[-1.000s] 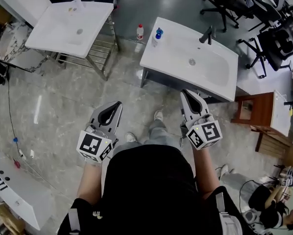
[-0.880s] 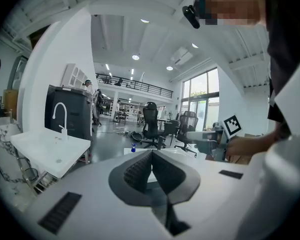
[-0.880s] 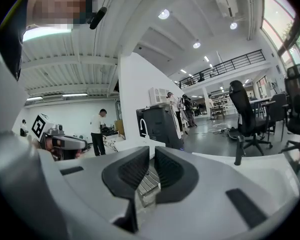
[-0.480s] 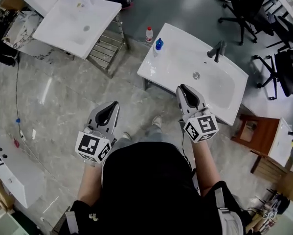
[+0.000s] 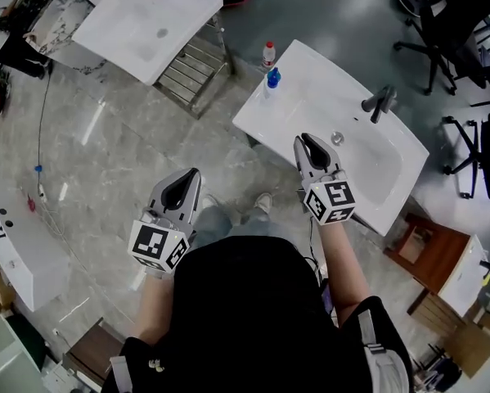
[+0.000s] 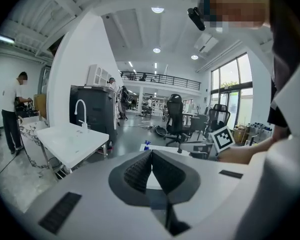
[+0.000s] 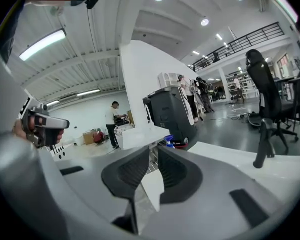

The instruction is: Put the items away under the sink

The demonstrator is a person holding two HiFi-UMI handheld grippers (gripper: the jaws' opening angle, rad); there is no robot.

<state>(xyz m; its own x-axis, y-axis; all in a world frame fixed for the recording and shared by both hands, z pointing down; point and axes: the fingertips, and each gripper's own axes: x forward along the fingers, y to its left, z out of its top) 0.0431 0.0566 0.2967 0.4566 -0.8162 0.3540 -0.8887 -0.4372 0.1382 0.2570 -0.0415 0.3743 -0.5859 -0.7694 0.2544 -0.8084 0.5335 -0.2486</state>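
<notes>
On the sink (image 5: 314, 97), spray bottle (image 5: 271, 79) upright; left tongs (image 5: 195, 173) and right tongs (image 5: 301, 140) closed.

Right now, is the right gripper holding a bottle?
No, the right gripper has its jaws shut together with nothing between them, above the white sink.

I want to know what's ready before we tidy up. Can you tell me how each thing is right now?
left gripper: shut, holding nothing.
right gripper: shut, holding nothing.
blue-topped bottle: standing upright on the sink's corner.
red-capped bottle: standing upright on the floor beside the sink.
sink: nothing in its basin.
</notes>
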